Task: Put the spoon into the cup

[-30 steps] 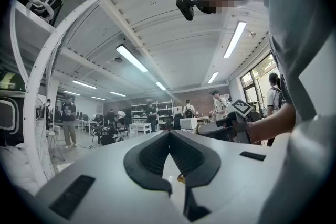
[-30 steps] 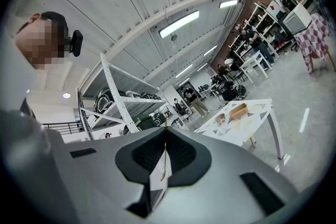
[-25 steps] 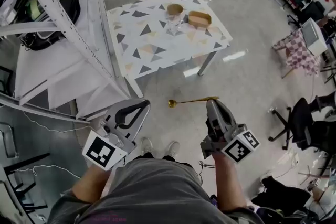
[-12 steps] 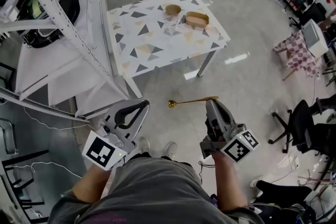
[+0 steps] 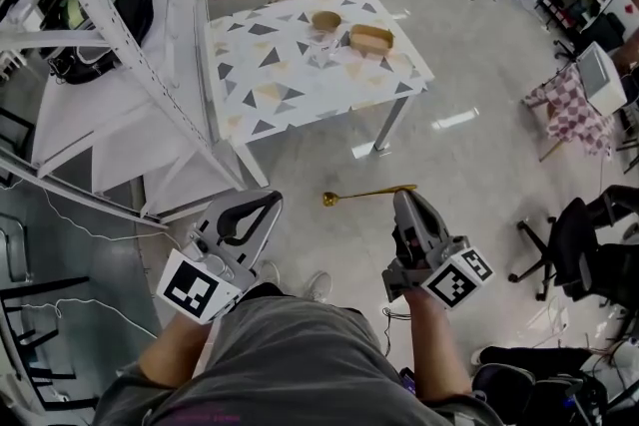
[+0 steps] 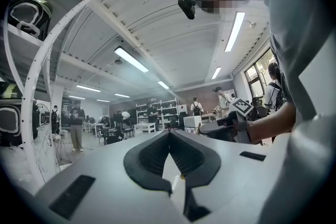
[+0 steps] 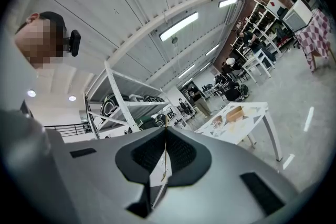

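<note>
Big open workshop, shiny grey floor (image 5: 469, 165), white shelving rack (image 5: 100, 5) on the left. The person is standing well back from the table (image 5: 290, 85) with the triangle-pattern top. On its far end there's what looks like a clear cup (image 5: 321, 50), sitting between a wooden bowl (image 5: 325, 20) and a wooden tray (image 5: 371, 39).

The right gripper (image 5: 404, 198) is clamped tight on the handle end of a gold spoon (image 5: 364, 194). The spoon sticks out level toward the left, bowl end out over the floor, nowhere near the cup. The left gripper (image 5: 270, 200) has its jaws pressed together with nothing in them, held up beside the other one.
</note>
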{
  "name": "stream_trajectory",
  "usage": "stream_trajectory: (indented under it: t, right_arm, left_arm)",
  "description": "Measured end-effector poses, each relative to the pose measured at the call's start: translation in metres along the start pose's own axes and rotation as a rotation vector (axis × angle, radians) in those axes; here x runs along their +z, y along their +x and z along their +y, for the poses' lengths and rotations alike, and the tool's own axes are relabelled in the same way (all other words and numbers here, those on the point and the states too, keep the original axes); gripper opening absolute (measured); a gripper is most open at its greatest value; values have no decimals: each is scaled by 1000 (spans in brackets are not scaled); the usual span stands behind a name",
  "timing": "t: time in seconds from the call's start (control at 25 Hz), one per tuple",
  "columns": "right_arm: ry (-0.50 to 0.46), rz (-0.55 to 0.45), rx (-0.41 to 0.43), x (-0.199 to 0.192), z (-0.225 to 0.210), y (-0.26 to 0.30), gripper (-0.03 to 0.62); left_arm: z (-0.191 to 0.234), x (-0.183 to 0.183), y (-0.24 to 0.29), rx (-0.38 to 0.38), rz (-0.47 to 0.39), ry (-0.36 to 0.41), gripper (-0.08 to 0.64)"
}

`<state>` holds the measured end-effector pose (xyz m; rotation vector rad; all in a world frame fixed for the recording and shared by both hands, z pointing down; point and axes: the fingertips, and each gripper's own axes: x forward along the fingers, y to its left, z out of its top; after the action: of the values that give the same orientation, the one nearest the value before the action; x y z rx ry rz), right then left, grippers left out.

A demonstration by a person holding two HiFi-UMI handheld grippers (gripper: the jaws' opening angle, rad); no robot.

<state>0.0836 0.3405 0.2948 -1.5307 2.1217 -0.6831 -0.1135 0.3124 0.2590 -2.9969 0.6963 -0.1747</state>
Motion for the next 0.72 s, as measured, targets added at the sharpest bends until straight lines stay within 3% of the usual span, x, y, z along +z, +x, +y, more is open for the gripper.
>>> stream_trajectory:
  t: [0.72]
  right_arm:
    - [-18, 12, 11, 12, -23, 15, 23]
  left_arm:
    - [11, -1, 24, 24, -10, 4, 15]
